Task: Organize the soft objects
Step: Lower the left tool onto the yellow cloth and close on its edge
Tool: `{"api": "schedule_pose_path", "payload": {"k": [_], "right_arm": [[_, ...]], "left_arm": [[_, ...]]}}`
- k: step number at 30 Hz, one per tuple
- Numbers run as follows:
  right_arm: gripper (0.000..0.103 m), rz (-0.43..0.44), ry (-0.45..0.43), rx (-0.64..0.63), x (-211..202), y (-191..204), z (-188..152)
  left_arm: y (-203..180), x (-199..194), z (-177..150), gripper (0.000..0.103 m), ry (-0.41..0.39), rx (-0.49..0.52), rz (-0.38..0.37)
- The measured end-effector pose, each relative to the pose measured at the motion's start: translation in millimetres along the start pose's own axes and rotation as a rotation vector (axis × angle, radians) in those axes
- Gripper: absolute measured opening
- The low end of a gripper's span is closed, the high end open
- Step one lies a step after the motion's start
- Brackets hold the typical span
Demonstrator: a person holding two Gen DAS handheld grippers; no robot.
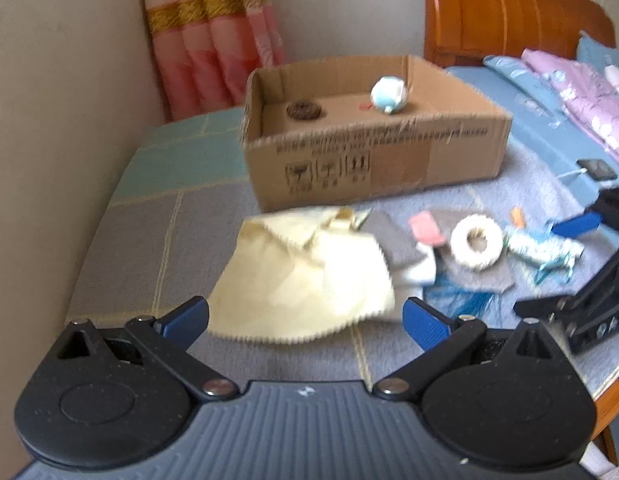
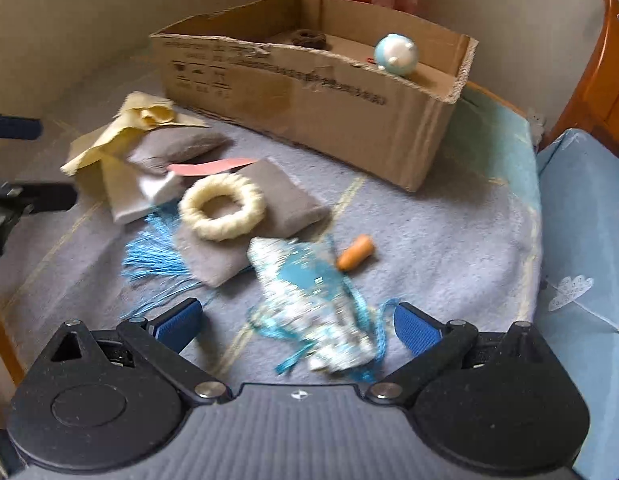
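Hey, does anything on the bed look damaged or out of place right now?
The cardboard box has a torn, ragged near rim. The cream ring, yellow cloth and blue tassel lie jumbled outside it on the blanket.

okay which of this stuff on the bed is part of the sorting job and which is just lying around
Job:
cardboard box
yellow cloth
cream ring
grey pads
patterned blue pouch
blue tassel

Lying about:
curtain
headboard
folded bedding
phone
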State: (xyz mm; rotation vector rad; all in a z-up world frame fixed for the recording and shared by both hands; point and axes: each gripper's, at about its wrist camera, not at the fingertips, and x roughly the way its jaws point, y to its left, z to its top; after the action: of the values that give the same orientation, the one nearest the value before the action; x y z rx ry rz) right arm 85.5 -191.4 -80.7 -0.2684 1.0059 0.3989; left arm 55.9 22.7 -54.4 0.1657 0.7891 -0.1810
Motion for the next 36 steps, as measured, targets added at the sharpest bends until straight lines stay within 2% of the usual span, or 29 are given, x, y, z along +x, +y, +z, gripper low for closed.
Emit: {"api": "schedule_pose_path", "payload": {"k": [5, 11, 15, 22, 25, 30, 33, 35, 36], "right_arm": [[0.103, -0.015, -0.03, 0.022, 0, 5, -4], [0.103, -0.025, -0.044, 0.039, 0, 5, -5], [0.103, -0.029, -0.046, 0.045, -1, 7, -7], [0.103, -0.035, -0.053, 0.054, -3, 10, -8], [0.103, -0.037, -0.058, 0.055, -3, 9, -9], [0.103, -0.037, -0.06, 0.057, -3, 9, -9], [0.103, -0.039, -0.064, 0.059, -4, 9, -10], [0.103, -0.039, -0.067, 0.059, -4, 9, -11], [0.103, -0.04, -0.069, 0.06, -4, 10, -11]], "left_arm": [[6, 9, 25, 0.102, -0.057, -0.009, -0.031], [8, 47, 38, 0.102, 0.012, -0.027, -0.035], [14, 52, 33, 0.103, 0.033, -0.016, 0.011], [44, 55, 24, 0.102, 0.068, -0.065, 0.099], [54, 60, 18, 0.102, 0.09, -0.106, 0.071], [61, 65, 12, 0.102, 0.076, -0.156, 0.02], [63, 65, 12, 0.096, 0.068, -0.157, -0.018], [65, 65, 12, 0.079, 0.066, -0.17, -0.063], [66, 64, 12, 0.074, 0.066, -0.184, -0.089]]}}
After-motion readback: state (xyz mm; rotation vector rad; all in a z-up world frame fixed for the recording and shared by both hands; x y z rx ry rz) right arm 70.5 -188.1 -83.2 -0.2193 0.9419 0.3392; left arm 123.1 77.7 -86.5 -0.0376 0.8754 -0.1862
